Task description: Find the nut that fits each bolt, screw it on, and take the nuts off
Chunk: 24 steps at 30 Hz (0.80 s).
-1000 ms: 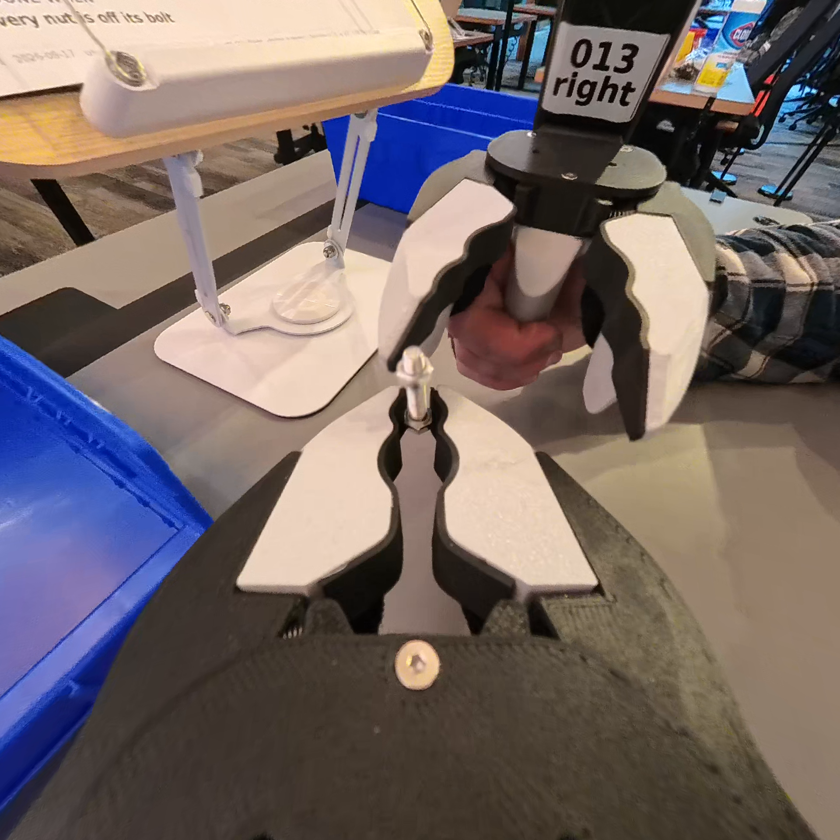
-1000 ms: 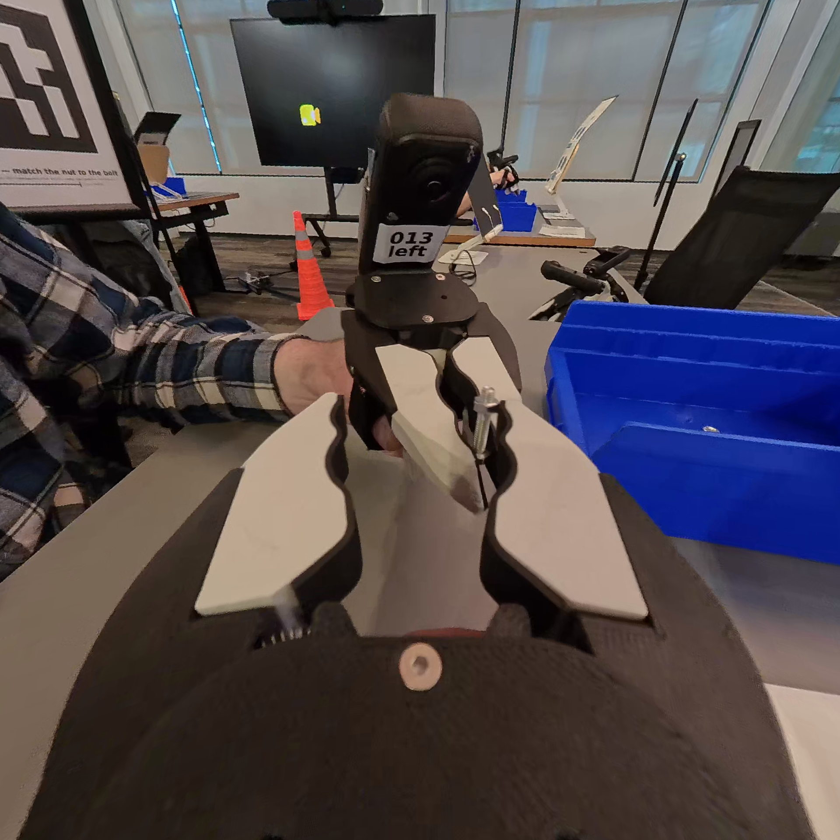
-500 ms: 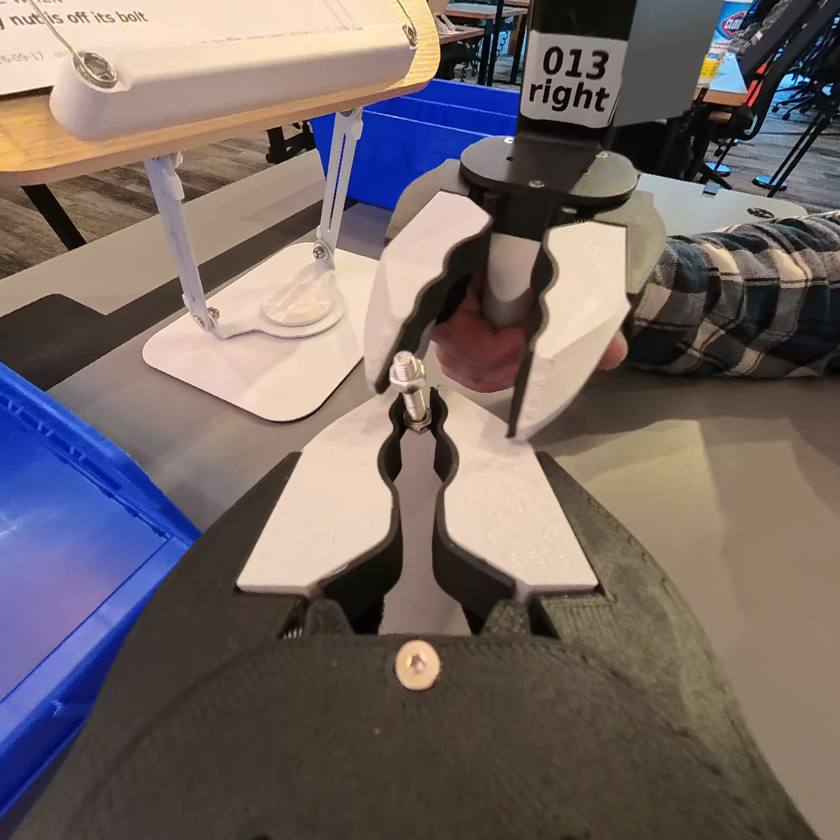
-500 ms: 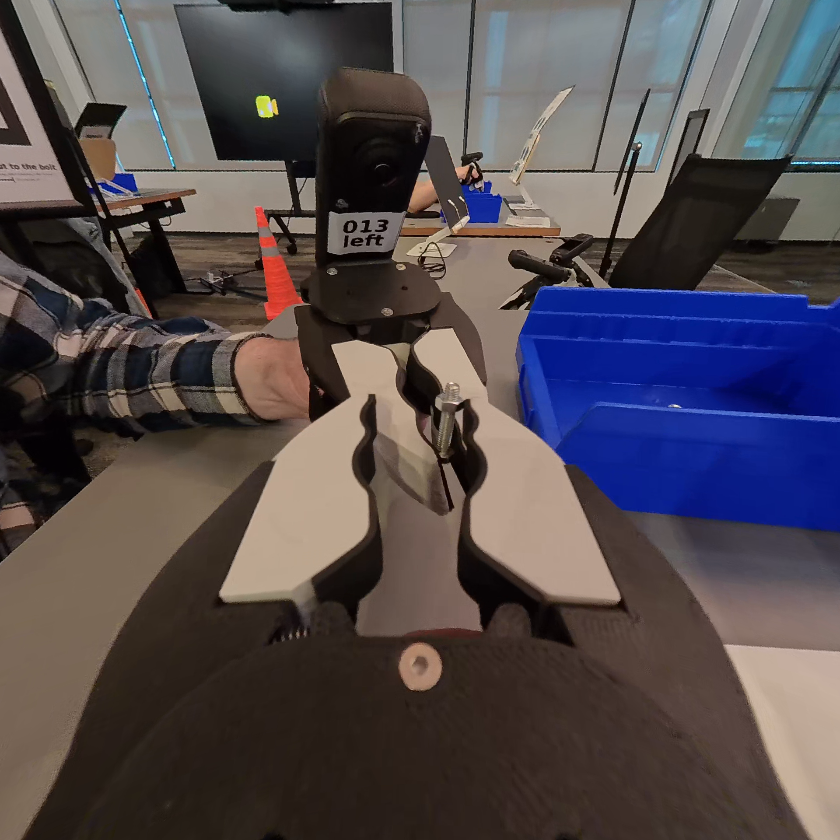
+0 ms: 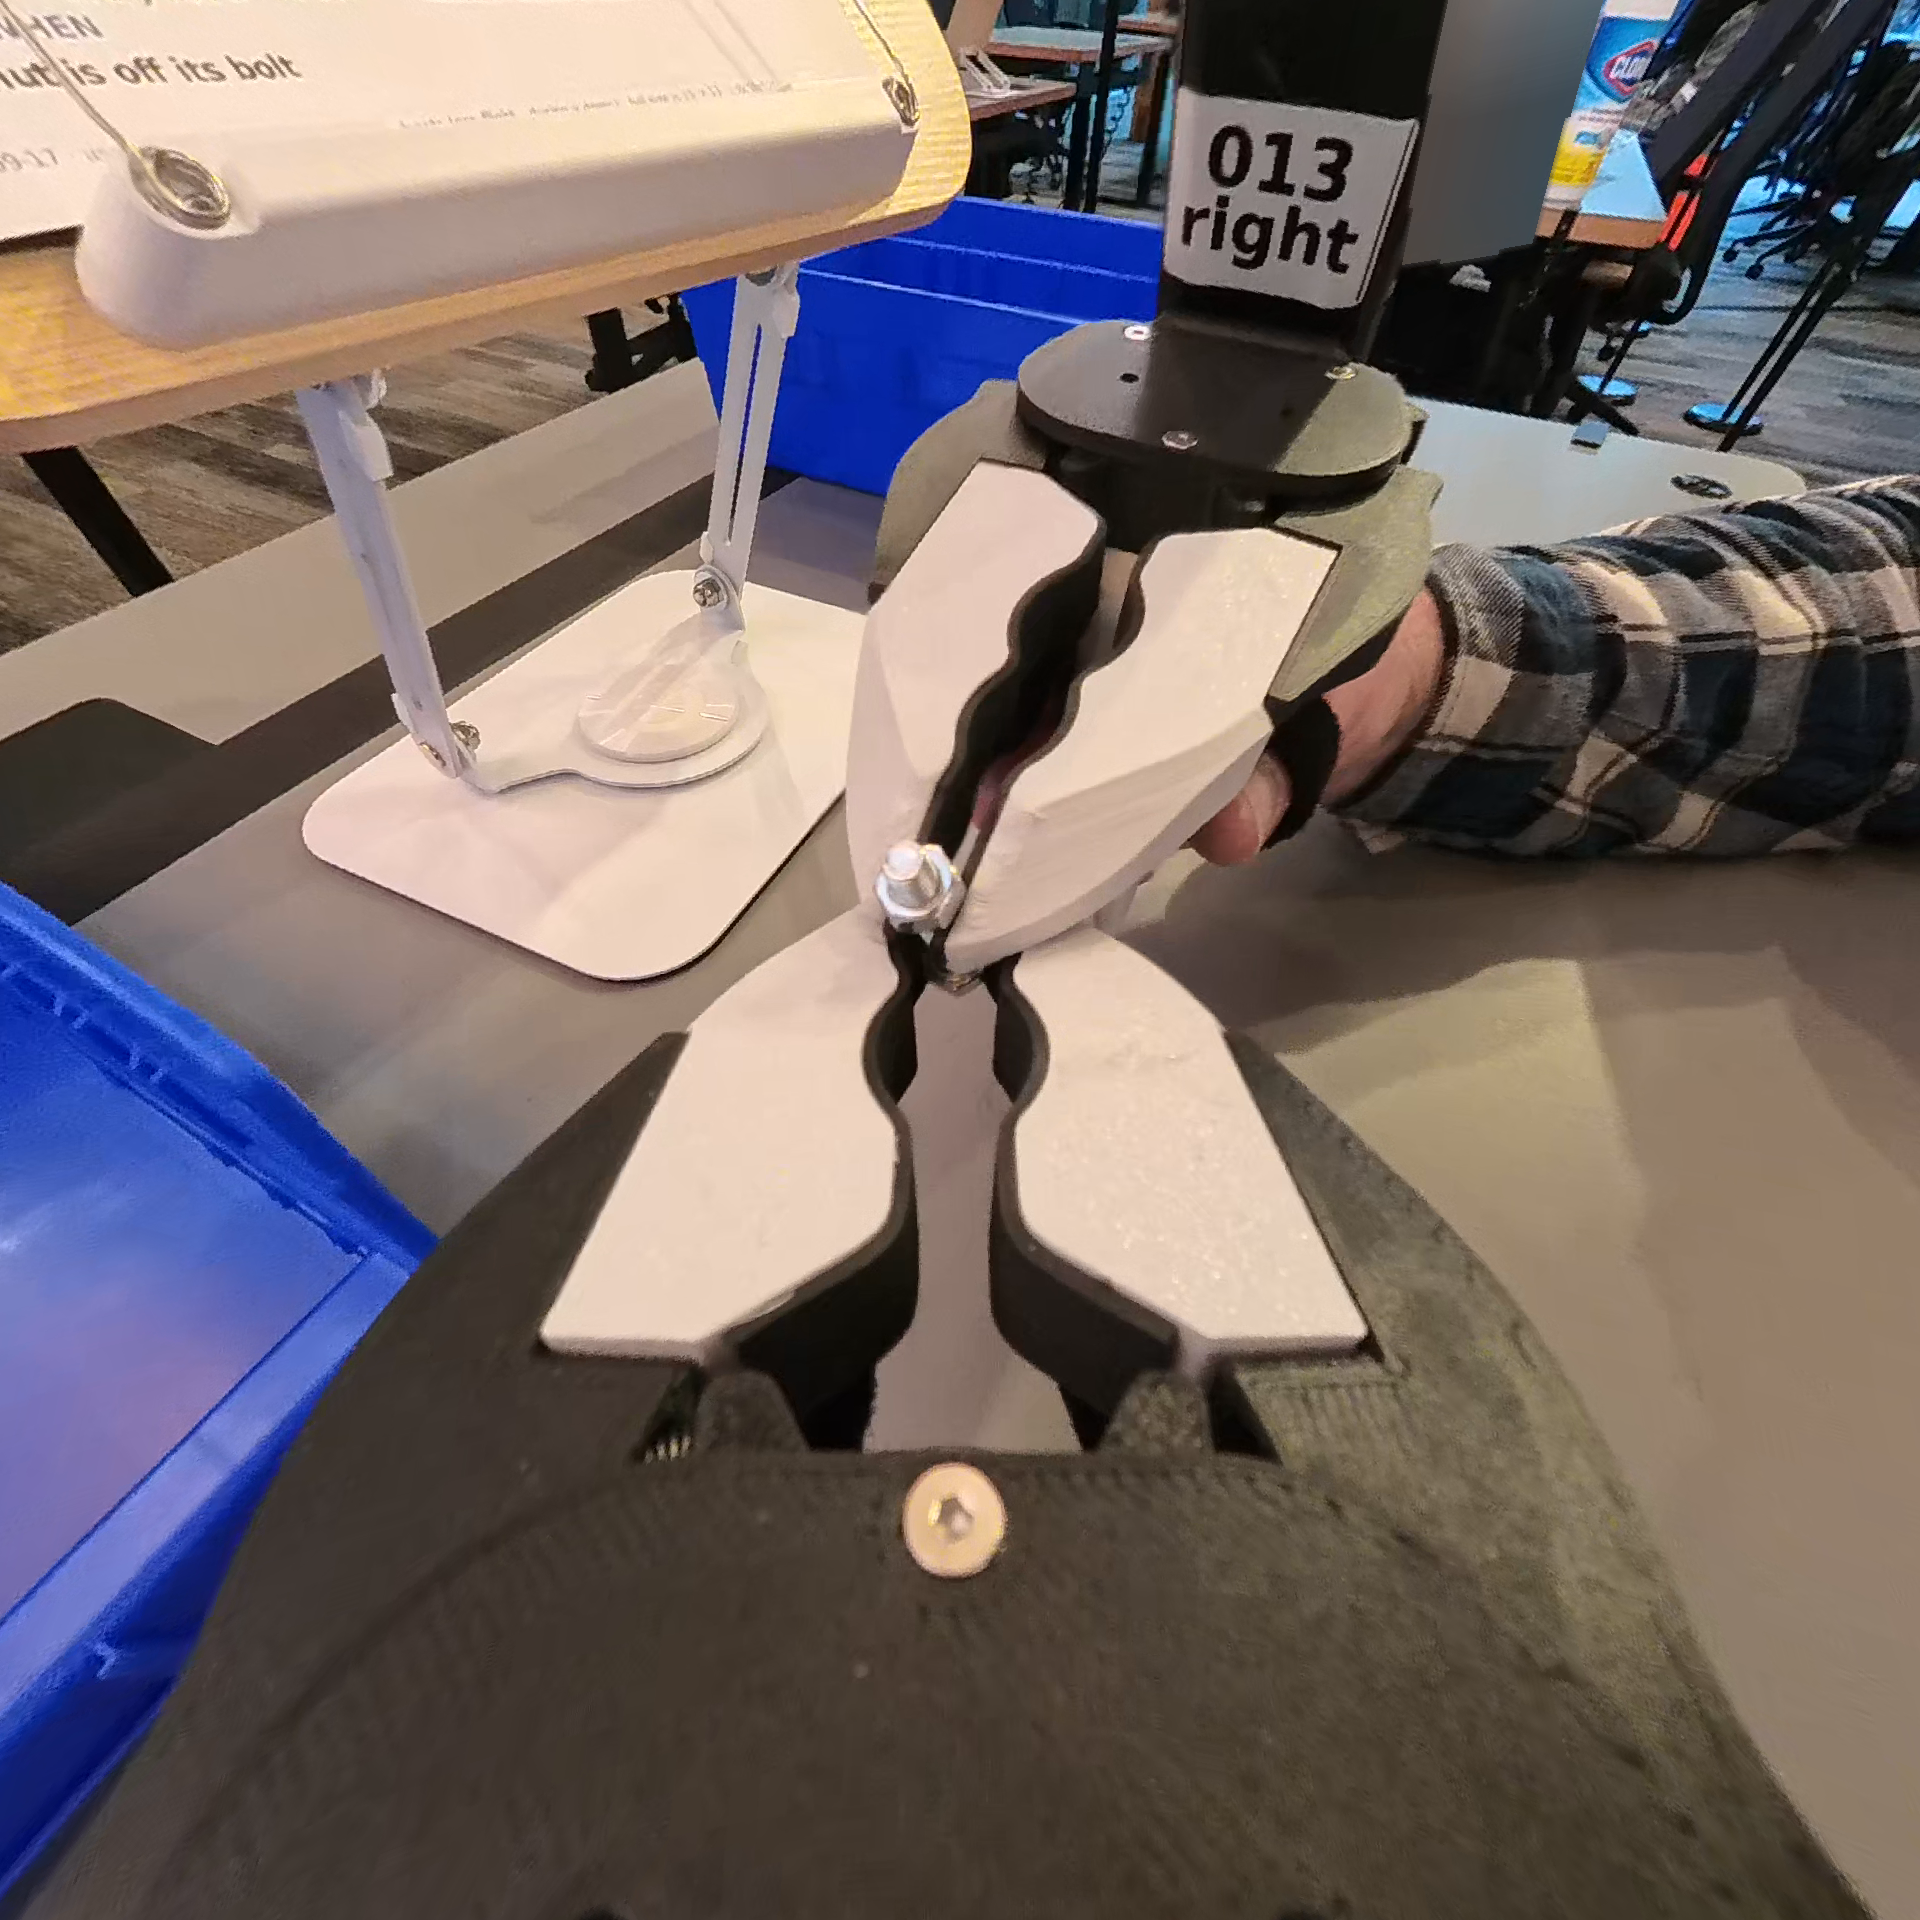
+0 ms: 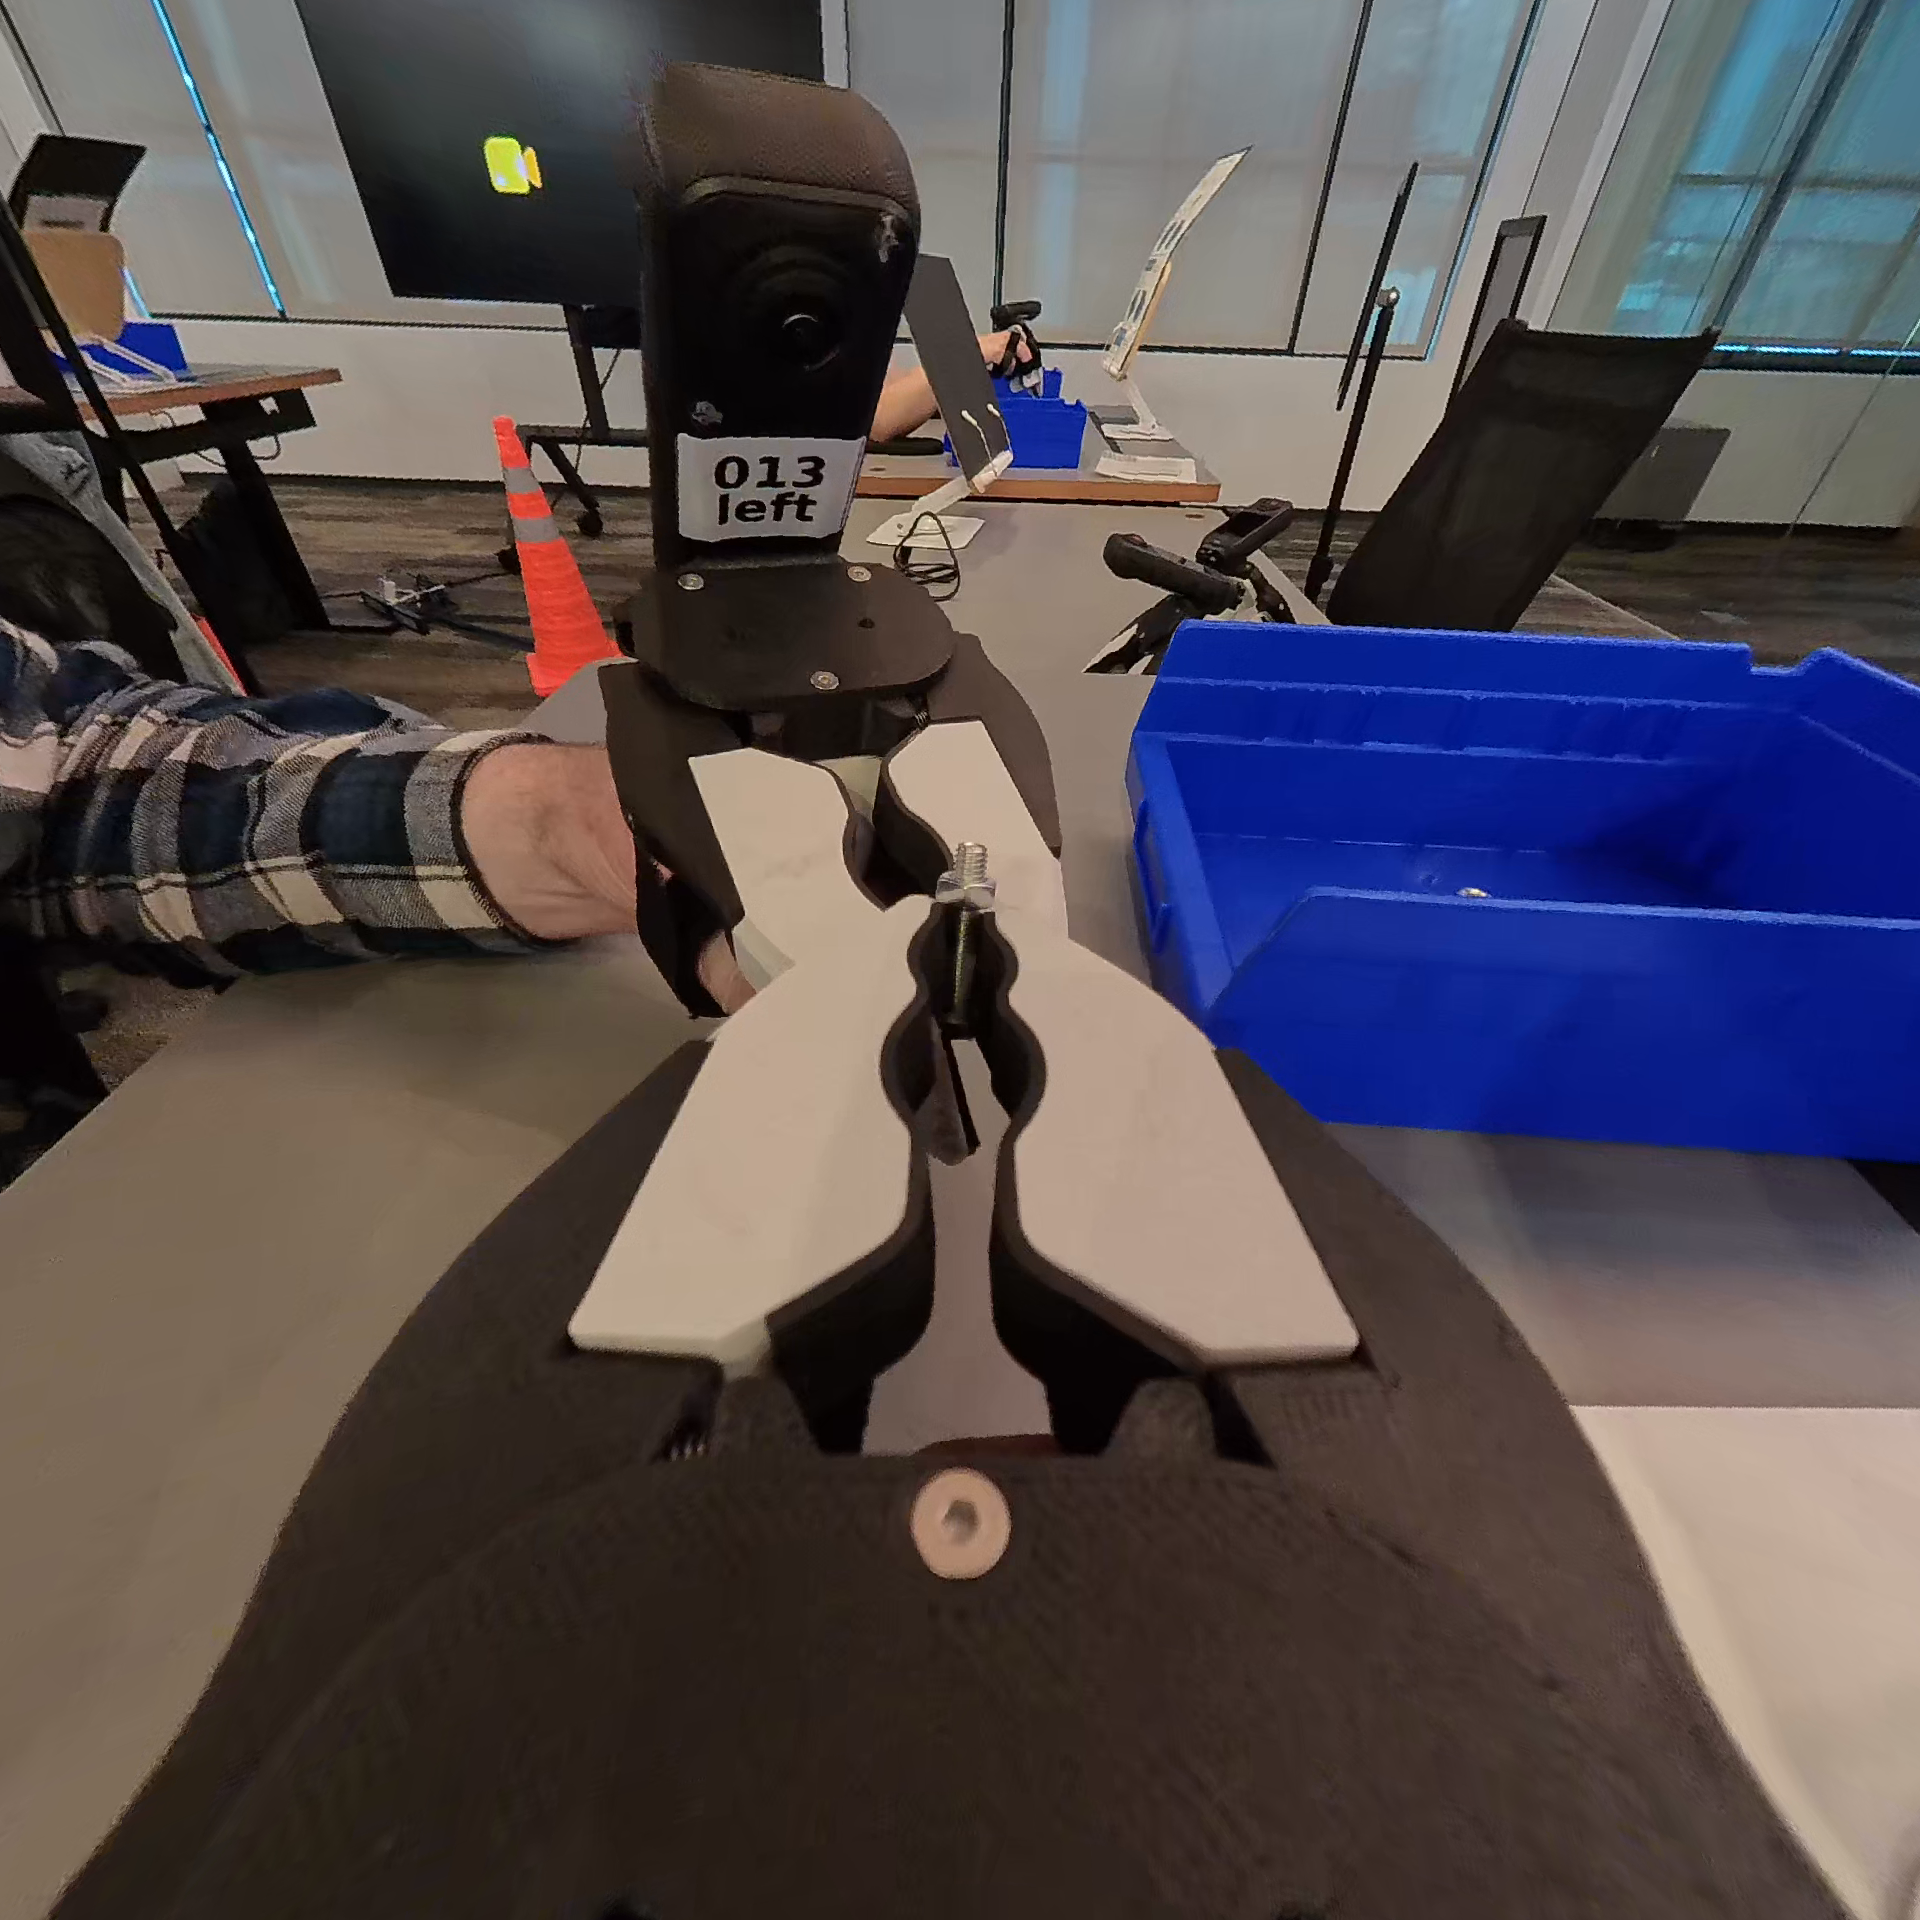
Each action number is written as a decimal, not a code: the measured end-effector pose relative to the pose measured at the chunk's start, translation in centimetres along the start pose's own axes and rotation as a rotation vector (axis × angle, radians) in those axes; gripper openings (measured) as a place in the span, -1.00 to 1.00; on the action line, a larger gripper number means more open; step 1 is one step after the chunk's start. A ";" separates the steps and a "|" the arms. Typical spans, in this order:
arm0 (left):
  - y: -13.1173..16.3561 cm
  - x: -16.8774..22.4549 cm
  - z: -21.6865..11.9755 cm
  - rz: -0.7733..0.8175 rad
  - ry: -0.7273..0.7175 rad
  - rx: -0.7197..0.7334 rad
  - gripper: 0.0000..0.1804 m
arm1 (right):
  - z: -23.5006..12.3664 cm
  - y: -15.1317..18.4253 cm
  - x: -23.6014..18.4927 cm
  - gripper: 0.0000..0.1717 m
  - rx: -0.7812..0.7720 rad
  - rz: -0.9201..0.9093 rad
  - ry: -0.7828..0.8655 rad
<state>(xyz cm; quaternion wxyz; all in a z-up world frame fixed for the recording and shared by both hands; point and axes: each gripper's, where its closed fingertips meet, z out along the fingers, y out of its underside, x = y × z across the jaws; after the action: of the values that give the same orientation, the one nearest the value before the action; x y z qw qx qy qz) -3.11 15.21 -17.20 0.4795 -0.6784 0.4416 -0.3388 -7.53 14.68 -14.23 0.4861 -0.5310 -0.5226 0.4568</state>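
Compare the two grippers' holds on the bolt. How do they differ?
The left gripper clamps the bolt at its lower end; the right gripper grips the shank just under the nut. The left gripper's tips stand slightly wider than the right gripper's. Both face each other, gripping the same bolt.

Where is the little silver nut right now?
The nut sits near the top of the upright bolt, mid-frame in both wrist views. It is right where the left tongs and right tongs meet, above the grey table.
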 end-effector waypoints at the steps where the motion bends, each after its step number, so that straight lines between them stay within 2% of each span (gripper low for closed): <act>1: -0.1 0.1 0.0 -0.003 0.008 0.009 -0.89 | 0.0 -0.1 0.0 -0.94 0.001 -0.005 0.000; 9: -0.7 0.6 -0.2 -0.004 0.040 0.051 -0.59 | -0.8 -2.1 0.2 -0.94 0.017 -0.060 0.056; 11: -0.7 0.4 -0.2 -0.005 0.032 0.053 -0.58 | -1.6 -3.4 0.3 -0.93 0.032 -0.092 0.078; 12: -0.6 0.3 -0.3 0.000 0.029 0.051 -0.64 | -2.3 -4.4 0.4 -0.93 0.045 -0.111 0.092; 14: -0.5 0.6 -0.5 0.019 0.047 0.050 -0.99 | -4.4 -7.1 0.9 -0.93 0.070 -0.165 0.153; 16: -0.2 0.4 -0.5 0.028 0.028 0.038 -1.00 | -7.9 -10.3 1.9 -0.94 0.089 -0.229 0.248; 19: 0.0 0.0 -0.4 0.036 0.000 0.025 -1.00 | -15.9 -14.1 4.7 -0.94 0.085 -0.291 0.472; 21: 0.0 0.0 -0.4 0.031 0.001 0.027 -1.00 | -22.3 -14.7 7.5 -0.93 0.056 -0.255 0.630; 24: 0.3 -0.2 -0.1 0.041 -0.012 0.010 -1.00 | -31.8 -13.6 11.2 -0.93 0.032 -0.189 0.859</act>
<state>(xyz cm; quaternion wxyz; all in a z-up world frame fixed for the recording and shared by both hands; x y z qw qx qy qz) -3.36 15.34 -17.49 0.4924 -0.6689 0.4507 -0.3270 22.91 24.41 3.01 0.7071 -0.6151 -0.3121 0.1560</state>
